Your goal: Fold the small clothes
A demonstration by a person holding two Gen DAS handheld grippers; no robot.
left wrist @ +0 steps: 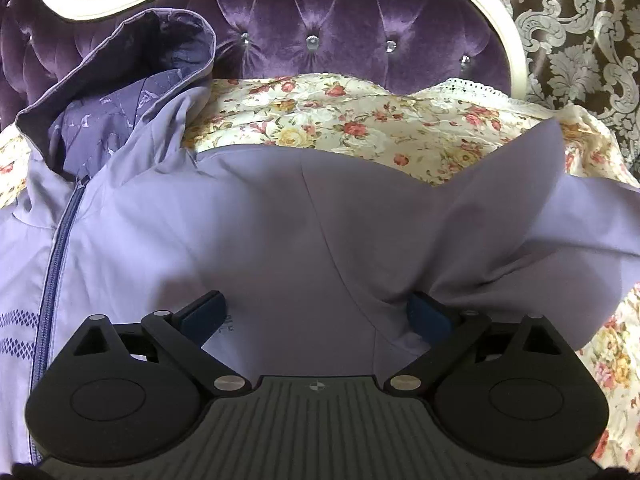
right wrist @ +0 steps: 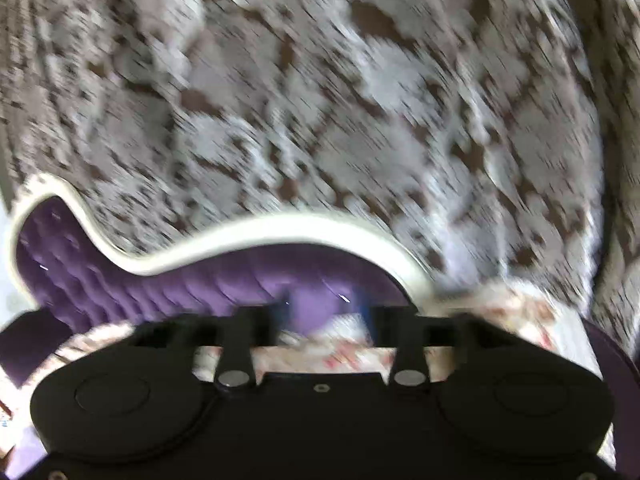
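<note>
A lilac hooded jacket (left wrist: 256,216) lies spread on the floral bedspread (left wrist: 360,120), its zip (left wrist: 52,280) at the left and its hood (left wrist: 132,92) raised toward the headboard. Its sleeve (left wrist: 540,220) is bunched and folded at the right. My left gripper (left wrist: 316,312) is open just above the jacket's body, blue pads (left wrist: 204,312) wide apart, the right pad touching the sleeve's fold. In the right wrist view, heavily blurred, my right gripper (right wrist: 324,316) is open and empty, raised and pointing at the headboard.
A purple tufted headboard (left wrist: 340,40) with a white frame (right wrist: 280,232) stands behind the bed. Brown damask wallpaper (right wrist: 320,100) lies beyond. A lace-edged floral pillow (left wrist: 460,96) lies near the headboard.
</note>
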